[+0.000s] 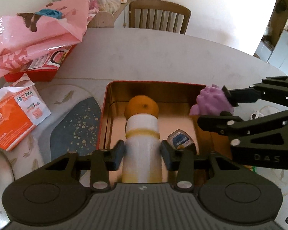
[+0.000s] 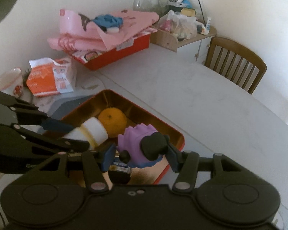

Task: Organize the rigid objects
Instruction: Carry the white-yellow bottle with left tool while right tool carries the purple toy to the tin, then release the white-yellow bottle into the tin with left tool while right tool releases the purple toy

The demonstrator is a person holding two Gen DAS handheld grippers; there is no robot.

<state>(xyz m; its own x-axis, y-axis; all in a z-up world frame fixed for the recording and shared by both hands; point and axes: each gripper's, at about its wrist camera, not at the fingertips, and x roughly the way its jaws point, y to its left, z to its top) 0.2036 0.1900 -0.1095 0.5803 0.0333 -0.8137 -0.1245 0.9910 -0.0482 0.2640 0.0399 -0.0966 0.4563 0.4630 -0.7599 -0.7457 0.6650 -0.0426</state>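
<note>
A red tin with a gold inside (image 1: 113, 88) (image 2: 174, 132) lies open on the table. An orange (image 1: 142, 105) (image 2: 112, 121) and a small blue-labelled packet (image 1: 180, 140) (image 2: 121, 165) lie in it. My left gripper (image 1: 142, 151) (image 2: 67, 134) is shut on a white bottle with a yellow band (image 1: 142, 134) (image 2: 94, 132), held over the tin with its cap by the orange. My right gripper (image 2: 140, 153) (image 1: 220, 103) is shut on a purple spiky toy with black parts (image 2: 136, 140) (image 1: 211, 101), held over the tin's right part.
A red box under pink bags (image 1: 40, 38) (image 2: 109, 38) and an orange-white carton (image 1: 11, 118) (image 2: 50, 76) lie at the left. A blue speckled mat (image 1: 75, 128) lies beside the tin. A wooden chair (image 1: 159, 15) (image 2: 236, 65) stands behind the table. A white bowl (image 2: 7, 82) stands far left.
</note>
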